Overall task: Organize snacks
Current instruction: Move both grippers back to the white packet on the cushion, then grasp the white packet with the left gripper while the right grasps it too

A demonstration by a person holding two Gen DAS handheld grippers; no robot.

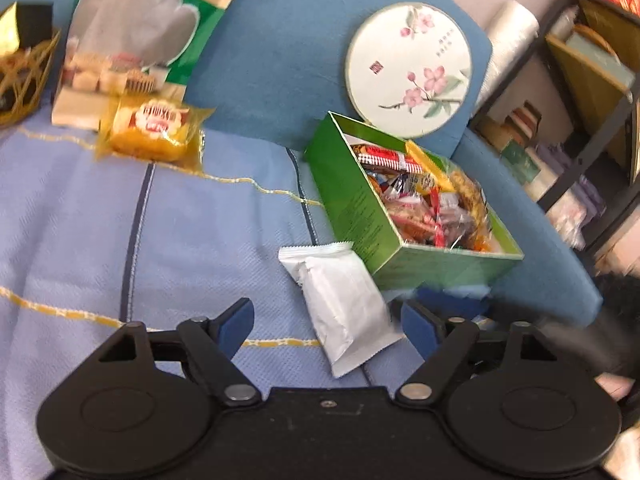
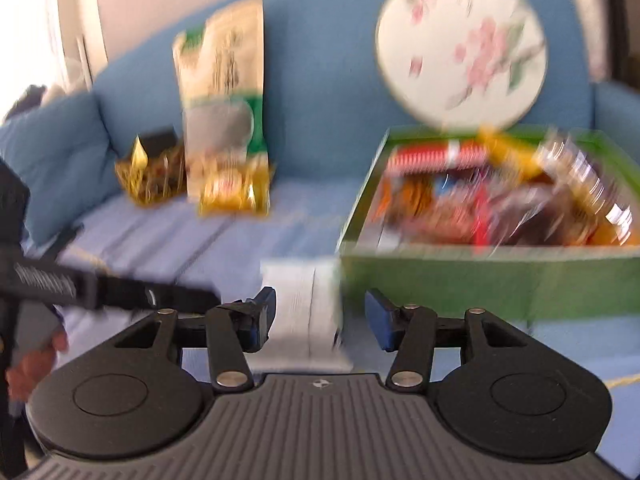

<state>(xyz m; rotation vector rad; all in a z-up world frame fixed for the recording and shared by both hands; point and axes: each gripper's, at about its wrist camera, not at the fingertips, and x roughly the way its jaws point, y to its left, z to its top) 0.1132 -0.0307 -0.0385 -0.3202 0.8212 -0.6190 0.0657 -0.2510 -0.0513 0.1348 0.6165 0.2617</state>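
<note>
**White packet lies beside the green box, both grippers spread**

Left gripper (image 1: 327,322): jaws wide apart, nothing clamped. White packet (image 1: 342,306) lies flat on the light blue blanket (image 1: 80,220) between the blue pads (image 1: 236,326), touching neither, just beside the green box (image 1: 352,208).

Right gripper (image 2: 320,318): jaws apart; same packet (image 2: 306,312) sits in the gap, view blurred, contact with the pads cannot be told.

Green box is open-topped and full of mixed wrapped snacks. Round flowered fan (image 1: 408,68) leans on the blue sofa back behind the box. Well left of the box: yellow cake packet (image 1: 154,130), tall green-and-beige bag (image 1: 140,36) behind it, gold wire basket (image 1: 20,80) further left.
</note>
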